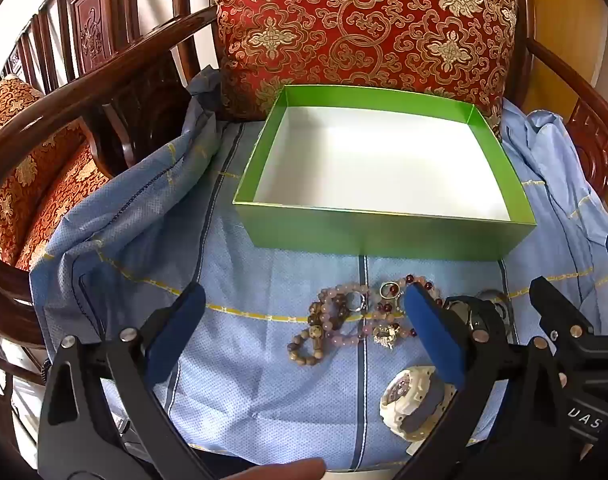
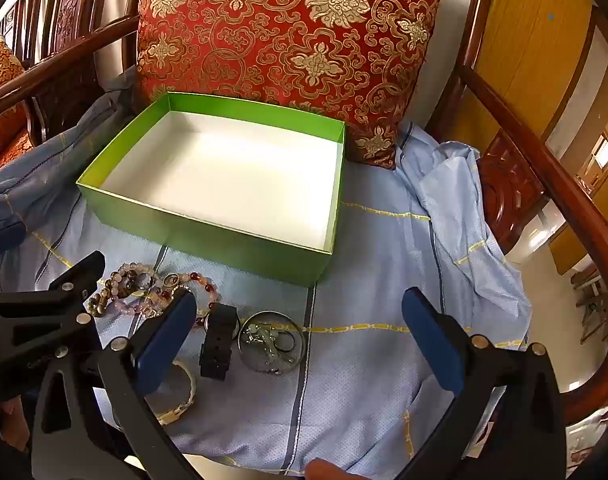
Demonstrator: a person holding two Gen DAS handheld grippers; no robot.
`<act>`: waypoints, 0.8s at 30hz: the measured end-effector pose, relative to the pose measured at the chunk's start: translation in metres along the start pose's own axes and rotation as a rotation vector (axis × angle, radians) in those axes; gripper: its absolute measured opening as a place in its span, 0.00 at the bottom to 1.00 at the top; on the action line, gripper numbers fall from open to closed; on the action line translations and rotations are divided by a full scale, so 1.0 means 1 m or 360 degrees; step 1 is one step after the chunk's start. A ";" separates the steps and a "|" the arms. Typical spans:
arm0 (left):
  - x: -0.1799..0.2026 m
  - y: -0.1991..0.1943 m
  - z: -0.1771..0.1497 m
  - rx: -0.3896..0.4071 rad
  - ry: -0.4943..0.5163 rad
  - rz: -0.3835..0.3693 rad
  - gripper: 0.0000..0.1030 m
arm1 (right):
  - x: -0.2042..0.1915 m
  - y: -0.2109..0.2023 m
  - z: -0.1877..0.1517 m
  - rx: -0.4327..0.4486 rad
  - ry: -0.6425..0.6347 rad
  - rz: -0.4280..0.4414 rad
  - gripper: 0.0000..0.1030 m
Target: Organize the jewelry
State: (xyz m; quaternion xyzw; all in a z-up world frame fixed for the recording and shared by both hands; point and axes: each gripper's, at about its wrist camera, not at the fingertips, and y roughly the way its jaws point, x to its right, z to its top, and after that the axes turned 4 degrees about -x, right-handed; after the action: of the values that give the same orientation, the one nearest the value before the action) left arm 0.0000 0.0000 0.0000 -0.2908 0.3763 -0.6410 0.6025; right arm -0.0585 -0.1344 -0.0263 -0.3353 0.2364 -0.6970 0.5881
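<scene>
bright daylight | glare on box floor [image 1: 384, 160] | fisheye-bent edges | dark corners

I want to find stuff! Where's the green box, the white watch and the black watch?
green box [image 1: 384, 236], left wrist view, front wall.
white watch [image 1: 404, 390], left wrist view, its face.
black watch [image 2: 217, 344], right wrist view, its strap.

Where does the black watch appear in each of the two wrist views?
Left wrist view: black watch at lower right, mostly hidden behind the left gripper's right finger.
Right wrist view: black watch at lower left of centre, in plain sight.
Shared landmark: the green box behind it.
</scene>
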 end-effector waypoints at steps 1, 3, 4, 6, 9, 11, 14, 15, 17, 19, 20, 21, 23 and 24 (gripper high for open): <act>0.000 0.000 0.000 -0.0007 0.0001 0.0002 0.96 | 0.000 0.000 0.000 -0.0003 -0.0001 0.0000 0.98; 0.000 0.000 0.000 -0.0002 0.0001 -0.0001 0.96 | 0.000 0.000 0.000 -0.0002 -0.0001 0.0000 0.98; 0.000 0.000 0.000 -0.0002 0.0001 0.0000 0.96 | 0.000 0.000 0.000 -0.0002 -0.0001 0.0000 0.98; 0.000 0.000 0.000 -0.0002 0.0002 0.0002 0.96 | 0.000 0.000 0.000 -0.0003 -0.0001 0.0002 0.98; 0.000 0.000 0.000 -0.0002 0.0001 0.0000 0.96 | 0.000 0.001 -0.001 -0.0006 0.0000 0.0004 0.98; 0.000 0.000 0.000 -0.0002 0.0002 0.0002 0.96 | 0.001 0.002 -0.001 -0.0006 0.0002 0.0007 0.98; 0.000 0.000 0.000 -0.0003 0.0002 0.0001 0.96 | 0.002 0.002 -0.001 -0.0004 0.0000 0.0002 0.98; 0.000 0.000 0.000 -0.0002 0.0001 0.0001 0.96 | 0.000 0.001 0.000 -0.0007 -0.0002 0.0001 0.98; 0.000 0.000 0.000 -0.0002 0.0002 0.0001 0.96 | 0.000 0.001 0.000 -0.0007 -0.0002 0.0001 0.98; 0.000 0.000 0.000 -0.0002 0.0002 0.0002 0.96 | 0.000 0.001 -0.001 -0.0008 -0.0002 0.0001 0.98; 0.000 0.000 0.000 -0.0002 0.0002 0.0002 0.96 | 0.000 0.001 -0.001 -0.0008 -0.0002 0.0001 0.98; 0.000 0.000 0.000 -0.0003 0.0002 0.0002 0.96 | 0.000 0.001 0.000 -0.0008 -0.0002 0.0001 0.98; 0.000 0.000 0.000 -0.0002 0.0003 0.0002 0.96 | 0.001 0.000 -0.001 -0.0009 -0.0004 -0.0001 0.98; 0.000 0.000 0.000 -0.0002 0.0003 0.0003 0.96 | 0.001 0.000 -0.001 -0.0009 -0.0004 -0.0002 0.98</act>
State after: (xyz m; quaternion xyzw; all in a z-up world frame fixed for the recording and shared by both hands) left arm -0.0001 -0.0002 -0.0001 -0.2902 0.3777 -0.6404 0.6025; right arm -0.0596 -0.1353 -0.0265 -0.3380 0.2374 -0.6962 0.5870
